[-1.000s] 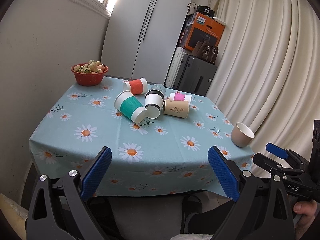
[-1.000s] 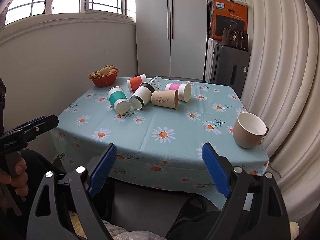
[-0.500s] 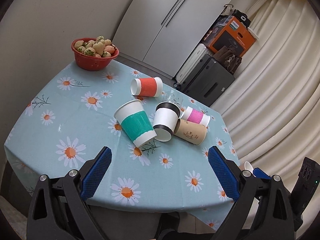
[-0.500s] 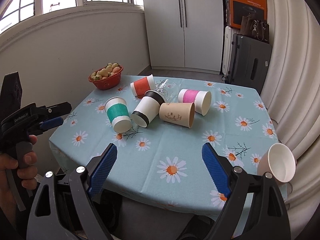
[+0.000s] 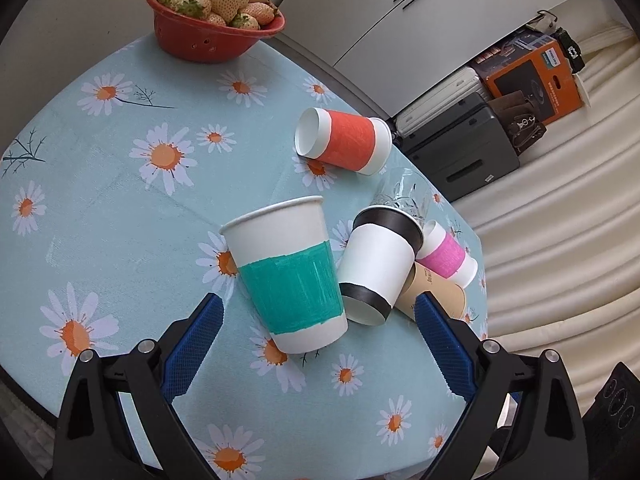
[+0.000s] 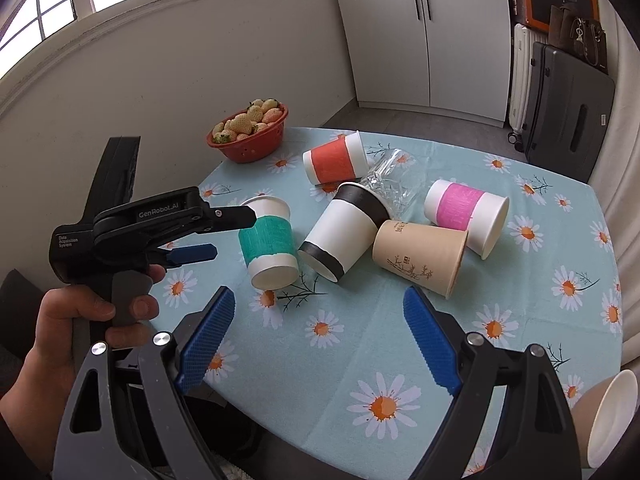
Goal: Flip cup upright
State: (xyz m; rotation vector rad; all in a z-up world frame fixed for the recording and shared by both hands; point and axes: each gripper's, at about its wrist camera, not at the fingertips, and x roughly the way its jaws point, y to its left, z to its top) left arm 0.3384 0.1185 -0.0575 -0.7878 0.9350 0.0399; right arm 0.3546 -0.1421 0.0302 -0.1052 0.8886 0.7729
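Several paper cups lie on their sides on the daisy tablecloth (image 5: 100, 200): a teal-banded cup (image 5: 292, 280) (image 6: 270, 246), a black-banded cup (image 5: 380, 268) (image 6: 344, 232), a tan cup (image 5: 434, 294) (image 6: 420, 256), a pink-banded cup (image 5: 446, 254) (image 6: 464, 212) and an orange-banded cup (image 5: 344, 142) (image 6: 334, 162). My left gripper (image 5: 318, 344) is open, just short of the teal cup, which lies between its blue pads. It also shows in the right wrist view (image 6: 224, 236). My right gripper (image 6: 318, 338) is open and empty above the table's near side.
A clear glass (image 5: 402, 194) (image 6: 394, 182) lies on its side behind the black-banded cup. A red bowl of strawberries (image 5: 218, 20) (image 6: 250, 134) stands at the far left corner. A beige mug (image 6: 604, 420) sits at the near right edge. Suitcases (image 6: 568, 104) and curtains stand beyond.
Both grippers have moved forward and higher over the table. The left one has come close to the teal cup. The cups have not moved.
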